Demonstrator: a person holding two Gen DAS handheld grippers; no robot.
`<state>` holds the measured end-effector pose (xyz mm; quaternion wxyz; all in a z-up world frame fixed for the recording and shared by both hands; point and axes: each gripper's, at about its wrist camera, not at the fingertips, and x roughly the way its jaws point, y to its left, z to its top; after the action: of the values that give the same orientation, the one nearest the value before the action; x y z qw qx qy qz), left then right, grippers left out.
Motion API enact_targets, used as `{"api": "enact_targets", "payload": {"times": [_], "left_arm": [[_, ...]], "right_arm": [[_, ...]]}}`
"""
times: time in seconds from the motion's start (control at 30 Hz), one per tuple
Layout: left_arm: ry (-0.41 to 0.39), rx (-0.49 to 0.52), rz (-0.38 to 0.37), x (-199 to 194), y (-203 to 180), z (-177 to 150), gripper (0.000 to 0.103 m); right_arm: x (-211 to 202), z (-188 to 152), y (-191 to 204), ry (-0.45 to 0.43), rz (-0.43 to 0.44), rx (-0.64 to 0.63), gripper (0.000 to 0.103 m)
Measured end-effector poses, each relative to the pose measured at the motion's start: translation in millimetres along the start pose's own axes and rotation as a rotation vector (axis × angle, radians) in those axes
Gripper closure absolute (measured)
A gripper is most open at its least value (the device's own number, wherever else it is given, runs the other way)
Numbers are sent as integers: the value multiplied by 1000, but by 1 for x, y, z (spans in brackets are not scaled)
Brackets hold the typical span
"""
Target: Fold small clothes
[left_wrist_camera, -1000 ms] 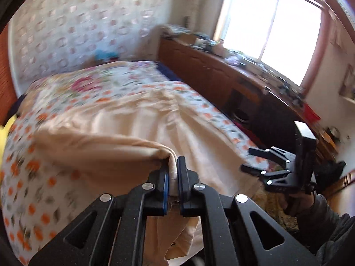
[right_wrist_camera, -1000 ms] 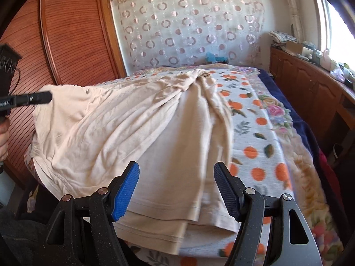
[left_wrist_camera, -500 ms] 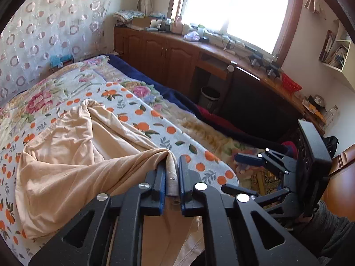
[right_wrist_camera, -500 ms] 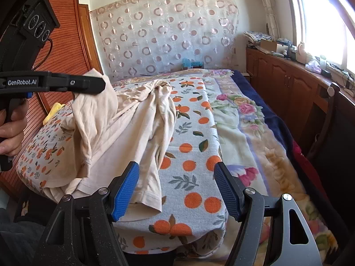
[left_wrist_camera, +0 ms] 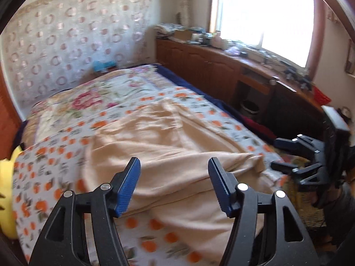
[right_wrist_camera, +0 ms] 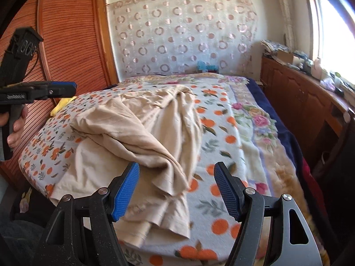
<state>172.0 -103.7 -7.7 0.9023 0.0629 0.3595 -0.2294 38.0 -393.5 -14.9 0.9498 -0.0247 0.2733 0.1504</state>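
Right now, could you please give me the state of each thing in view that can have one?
left gripper: jaws opening, nothing between them.
right gripper: open, empty.
beige garment: released, lying crumpled and partly folded over itself on the bed.
bedspread: spread flat over the bed.
wardrobe door: closed.
cabinet doors: closed.

Bed [right_wrist_camera: 255, 155] under orange-print blanket, crumpled beige garment [right_wrist_camera: 137, 137] on its near end
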Motion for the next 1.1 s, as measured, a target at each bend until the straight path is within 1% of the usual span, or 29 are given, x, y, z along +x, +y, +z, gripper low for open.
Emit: {"api": "enact_targets", "payload": {"times": [0.1,0.23,0.43,0.53,0.63,0.77,0.9,0.93,0.97,1.0,1.03,1.07,1.1], "left_arm": [[12,-47,56,-6,38,-15,39],[27,-94,136,-12,82,-36,39],[21,-166,198,-20,133,-62,39],[10,-209,206,-25,153,-71,39],[7,-236,212,-28,167,-78,39],[7,-257,214,-30,184,-83,39],[9,-265,199,-27,191,-83,39],[9,-265,198,-26,193,-82,39],[9,-264,195,-24,194,-81,39],[9,-264,192,-22,195,-79,39],[8,-264,187,-20,196,-77,39],[7,-265,182,-18,197,-75,39],[6,-266,176,-16,197,-72,39]], "right_arm": [[16,17,17,2,42,-42,31],[44,40,51,25,107,-117,31],[103,79,114,101,250,-216,31],[135,90,144,146,300,-279,31],[169,98,170,197,329,-329,31],[208,105,190,256,349,-378,31],[231,107,203,301,347,-444,31],[234,108,204,311,341,-458,36],[239,108,206,325,332,-474,44],[244,106,208,336,321,-490,49],[246,106,210,326,308,-512,61],[245,107,210,321,319,-524,81],[249,109,209,326,319,-525,93]]}}
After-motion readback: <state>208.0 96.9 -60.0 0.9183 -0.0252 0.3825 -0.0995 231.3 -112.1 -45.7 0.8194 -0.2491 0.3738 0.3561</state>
